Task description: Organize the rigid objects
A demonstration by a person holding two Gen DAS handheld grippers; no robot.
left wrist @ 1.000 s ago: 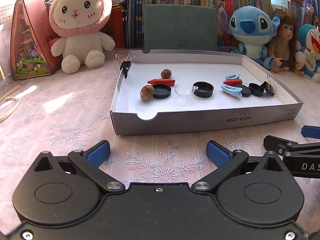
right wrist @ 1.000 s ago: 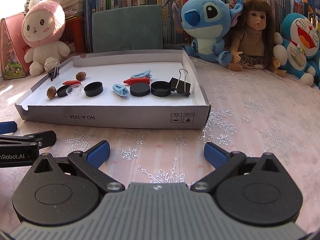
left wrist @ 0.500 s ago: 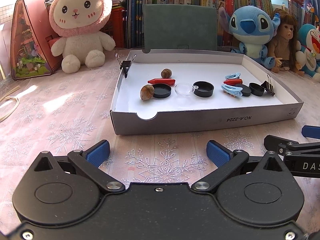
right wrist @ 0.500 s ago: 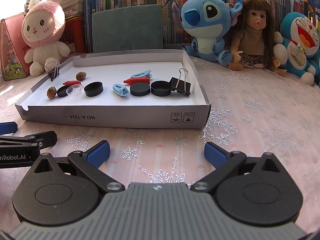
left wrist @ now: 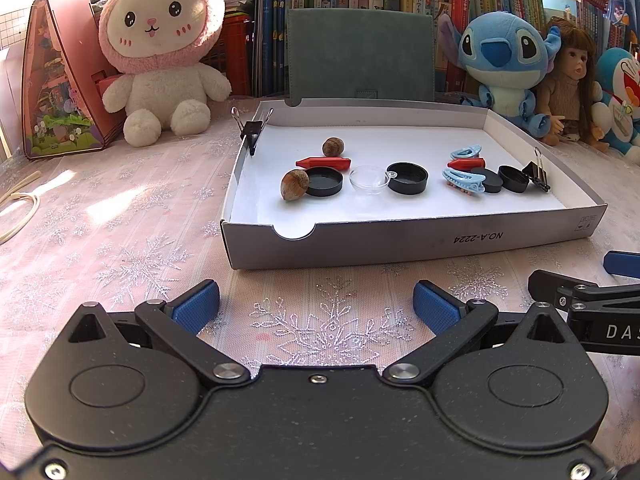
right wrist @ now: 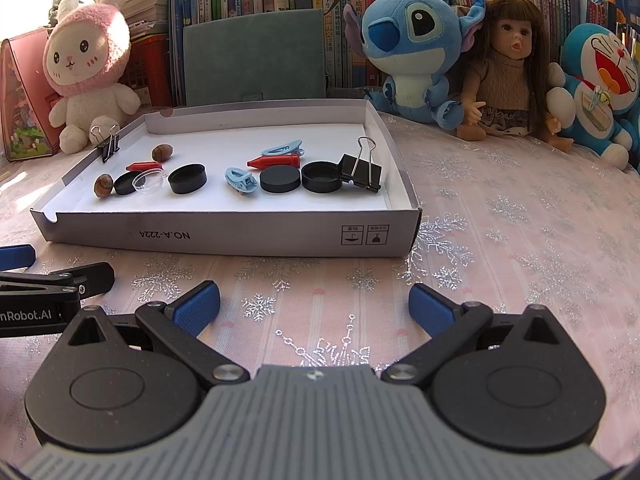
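A shallow white cardboard box (left wrist: 400,240) (right wrist: 240,236) lies on the table and holds small rigid items: two nuts (left wrist: 295,185), red caps (left wrist: 324,162), black round lids (left wrist: 407,178) (right wrist: 187,178), a clear lid (left wrist: 368,179), blue hair clips (left wrist: 463,180) (right wrist: 240,179) and black binder clips (left wrist: 536,174) (right wrist: 360,172). Another binder clip (left wrist: 252,132) grips the box's left wall. My left gripper (left wrist: 316,306) is open and empty in front of the box. My right gripper (right wrist: 314,304) is open and empty, also in front of the box.
Plush toys stand behind the box: a pink rabbit (left wrist: 160,60), a blue Stitch (right wrist: 412,52), a doll (right wrist: 508,76) and a Doraemon (right wrist: 600,88). A green folder (left wrist: 360,56) leans on the bookshelf. A pink house model (left wrist: 60,92) stands far left. The tablecloth (left wrist: 120,220) is pink.
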